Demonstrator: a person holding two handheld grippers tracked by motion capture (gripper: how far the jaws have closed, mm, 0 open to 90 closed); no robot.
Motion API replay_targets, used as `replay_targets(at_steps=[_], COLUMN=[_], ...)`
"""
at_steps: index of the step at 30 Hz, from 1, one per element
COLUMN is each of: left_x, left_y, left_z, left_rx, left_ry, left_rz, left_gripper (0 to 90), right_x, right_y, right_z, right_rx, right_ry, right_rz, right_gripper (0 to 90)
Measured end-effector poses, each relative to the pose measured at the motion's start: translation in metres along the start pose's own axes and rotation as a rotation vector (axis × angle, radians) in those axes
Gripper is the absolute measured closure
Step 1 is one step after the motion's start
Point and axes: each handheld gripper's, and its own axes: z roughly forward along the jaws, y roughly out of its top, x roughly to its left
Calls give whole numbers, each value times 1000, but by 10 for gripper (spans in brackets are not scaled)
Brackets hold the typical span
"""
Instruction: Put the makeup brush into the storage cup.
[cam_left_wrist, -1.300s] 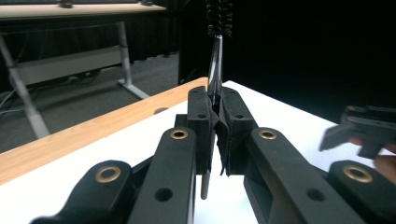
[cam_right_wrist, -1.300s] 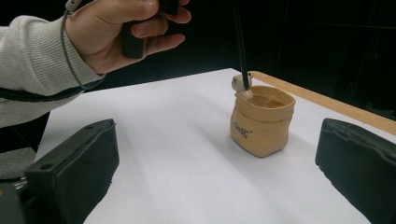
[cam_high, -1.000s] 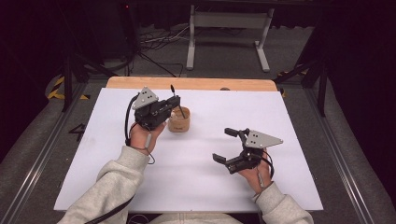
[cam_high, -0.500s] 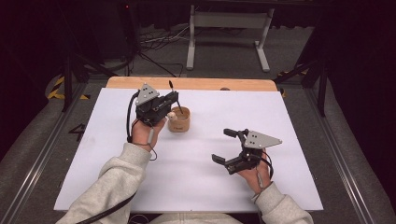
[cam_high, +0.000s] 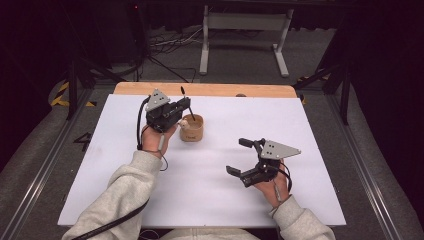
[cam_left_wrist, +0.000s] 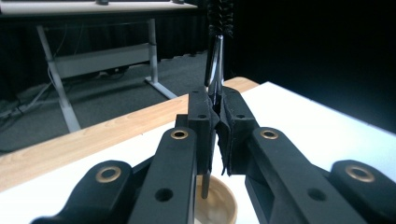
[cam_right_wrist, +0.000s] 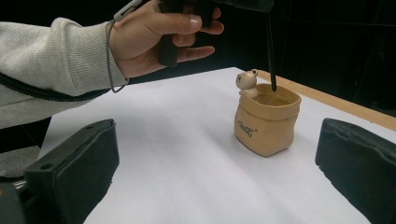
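Left gripper (cam_high: 186, 104), upper left of the high view, clamped on a slim black brush (cam_left_wrist: 215, 60) held near-upright, lower tip apparently just inside the tan pot (cam_high: 192, 128) directly beneath. Right gripper (cam_high: 241, 158), jaws apart, lower right, farther off.

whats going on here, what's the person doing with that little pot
A person at a white table holds a gripper in each hand. The left gripper is shut on a thin black brush, held upright with its bristles on top and its lower end right at the mouth of a small tan pot with a little bear on its rim. It looks like the brush is being put into the pot. The right gripper rests open on the table, apart from the pot, holding nothing.
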Motion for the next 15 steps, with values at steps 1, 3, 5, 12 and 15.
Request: replay_targets(at_steps=[1,3,5,12,15], left_x=[-1,1,1,3,4], left_y=[-1,-2,-4,-11,-15], left_z=[1,2,4,10,12], left_rx=[5,8,12,21,25], left_ry=[-7,-5,-3,6,10], left_rz=[-9,-14,-20,-10,1], left_gripper=[841,841,840,840,840], right_x=[0,0,1,0,0], right_y=[0,0,0,0,0], right_z=[0,1,1,1,1], right_rx=[0,1,3,2,4], right_ry=[0,3,5,7,7], right_rz=[0,-2,-3,0,1], right_gripper=[0,0,0,0,0])
